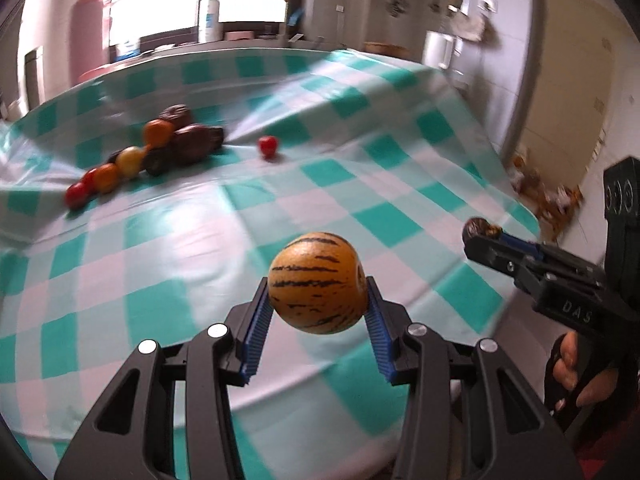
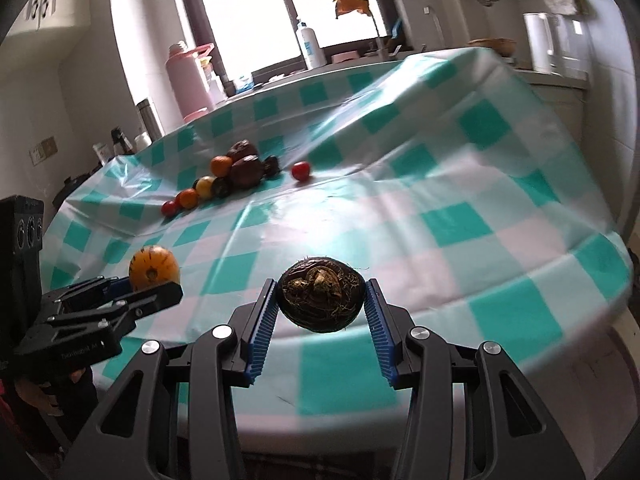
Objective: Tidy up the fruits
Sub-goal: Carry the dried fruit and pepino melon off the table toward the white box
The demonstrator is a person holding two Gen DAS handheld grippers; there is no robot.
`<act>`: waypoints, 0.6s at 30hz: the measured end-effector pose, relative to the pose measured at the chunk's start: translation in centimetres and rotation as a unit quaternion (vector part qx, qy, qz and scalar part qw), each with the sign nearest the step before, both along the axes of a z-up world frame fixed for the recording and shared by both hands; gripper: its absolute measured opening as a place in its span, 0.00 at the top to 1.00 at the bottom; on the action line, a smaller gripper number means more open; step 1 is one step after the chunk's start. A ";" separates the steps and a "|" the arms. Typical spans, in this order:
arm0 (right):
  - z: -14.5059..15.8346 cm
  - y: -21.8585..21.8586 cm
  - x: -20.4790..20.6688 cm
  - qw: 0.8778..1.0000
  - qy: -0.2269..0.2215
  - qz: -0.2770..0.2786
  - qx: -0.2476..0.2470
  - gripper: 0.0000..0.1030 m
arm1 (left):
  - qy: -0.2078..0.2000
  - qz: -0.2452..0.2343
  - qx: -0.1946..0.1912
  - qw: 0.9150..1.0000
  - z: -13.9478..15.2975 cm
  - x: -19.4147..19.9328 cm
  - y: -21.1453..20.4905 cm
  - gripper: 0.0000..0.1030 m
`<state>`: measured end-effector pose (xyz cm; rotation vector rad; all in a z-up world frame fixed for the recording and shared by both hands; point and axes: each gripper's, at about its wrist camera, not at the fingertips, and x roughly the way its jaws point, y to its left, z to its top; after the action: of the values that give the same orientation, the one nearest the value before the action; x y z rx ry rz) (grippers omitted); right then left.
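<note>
My left gripper (image 1: 318,300) is shut on an orange fruit with dark stripes (image 1: 318,282), held above the checked tablecloth (image 1: 360,168). My right gripper (image 2: 321,300) is shut on a dark brown, hairy round fruit (image 2: 321,298). Each gripper shows in the other's view: the right gripper (image 1: 480,236) at the right edge with the brown fruit (image 1: 478,228) at its tips, the left gripper (image 2: 156,284) at the lower left with the striped fruit (image 2: 154,266). A cluster of red, orange, yellow and dark brown fruits (image 1: 160,148) (image 2: 232,176) lies far left. One red tomato (image 1: 267,146) (image 2: 300,170) sits apart to its right.
The tablecloth is wrinkled and rises in folds at the back. Behind the table stand a pink flask (image 2: 188,80), a white pump bottle (image 2: 310,46) on the windowsill, and a white kettle (image 2: 540,42) at the right. A hand (image 1: 576,372) grips the right tool's handle.
</note>
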<state>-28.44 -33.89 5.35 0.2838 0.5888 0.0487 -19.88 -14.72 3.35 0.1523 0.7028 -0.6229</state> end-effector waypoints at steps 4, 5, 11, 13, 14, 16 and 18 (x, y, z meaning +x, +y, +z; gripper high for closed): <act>-0.2 -2.3 -1.8 1.000 -0.008 -0.027 0.008 0.57 | 0.002 -0.038 0.013 0.999 -0.3 -1.1 -2.5 0.56; -0.2 -2.9 -2.5 0.999 -0.010 -0.035 0.009 0.57 | 0.002 -0.050 0.017 0.999 -0.4 -1.5 -3.4 0.56; -1.0 -6.8 -5.9 0.996 -0.012 -0.089 0.017 0.57 | 0.002 -0.119 0.038 0.992 -0.8 -3.6 -8.0 0.56; -1.8 -8.3 -7.1 0.994 -0.002 -0.112 0.018 0.57 | 0.009 -0.142 0.043 0.989 -1.2 -4.2 -9.7 0.56; -2.3 -9.0 -7.6 0.992 0.006 -0.123 0.018 0.57 | 0.013 -0.152 0.045 0.987 -1.3 -4.5 -10.3 0.56; -3.4 -10.3 -8.4 0.989 0.023 -0.144 0.019 0.57 | 0.020 -0.171 0.049 0.984 -1.7 -5.0 -11.8 0.56; -4.6 -11.4 -9.4 0.986 0.041 -0.163 0.020 0.57 | 0.020 -0.192 0.060 0.979 -2.4 -5.8 -13.5 0.56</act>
<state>-37.83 -45.31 0.76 0.4198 0.6181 -0.2686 -25.72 -28.22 1.00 0.3949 0.7566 -0.9558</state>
